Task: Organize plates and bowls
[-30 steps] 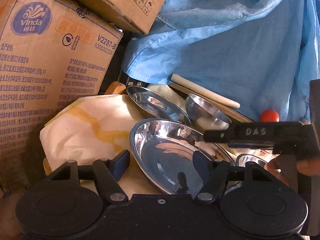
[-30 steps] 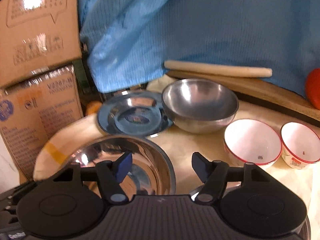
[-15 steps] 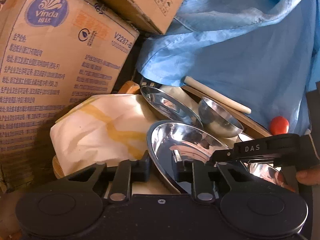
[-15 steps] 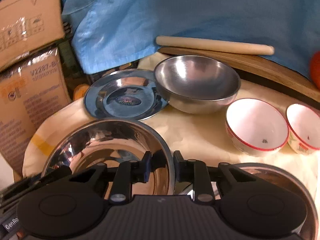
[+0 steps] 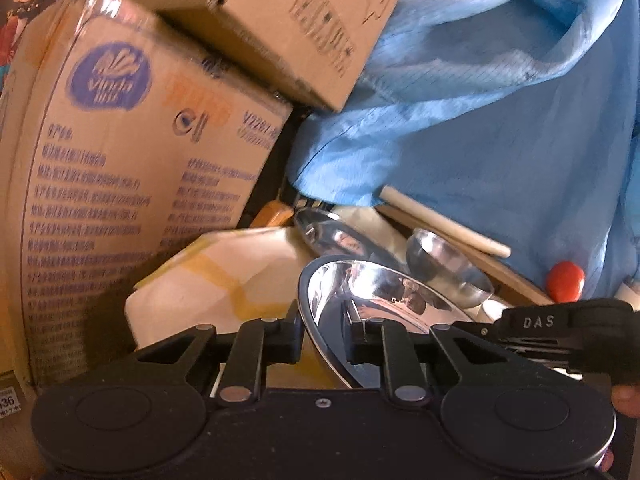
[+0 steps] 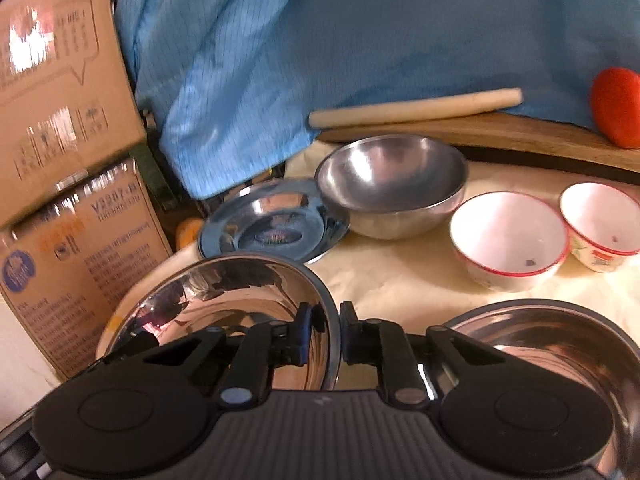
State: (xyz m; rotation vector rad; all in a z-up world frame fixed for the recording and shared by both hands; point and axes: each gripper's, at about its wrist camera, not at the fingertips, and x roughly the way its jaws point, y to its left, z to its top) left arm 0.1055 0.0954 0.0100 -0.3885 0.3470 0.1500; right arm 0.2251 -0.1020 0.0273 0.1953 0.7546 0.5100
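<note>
Both grippers hold one shiny steel plate (image 5: 372, 304) (image 6: 224, 296) by its rim, lifted and tilted above the cream cloth. My left gripper (image 5: 325, 338) is shut on its left rim. My right gripper (image 6: 325, 338) is shut on its right rim. Behind lie a flat steel plate (image 6: 272, 222), a steel bowl (image 6: 392, 184) and two white red-rimmed bowls (image 6: 508, 232) (image 6: 600, 220). Another steel dish (image 6: 552, 344) sits at the lower right of the right wrist view.
Cardboard boxes (image 5: 120, 168) (image 6: 60, 80) stand stacked at the left. A blue cloth (image 6: 360, 40) hangs behind. A wooden board (image 6: 500, 136) with a rolling pin (image 6: 416, 108) and a red tomato (image 6: 616, 108) lies at the back.
Both grippers went from open to shut on the steel plate's rim. The plate has since risen and tilted, and both views have shifted upward.
</note>
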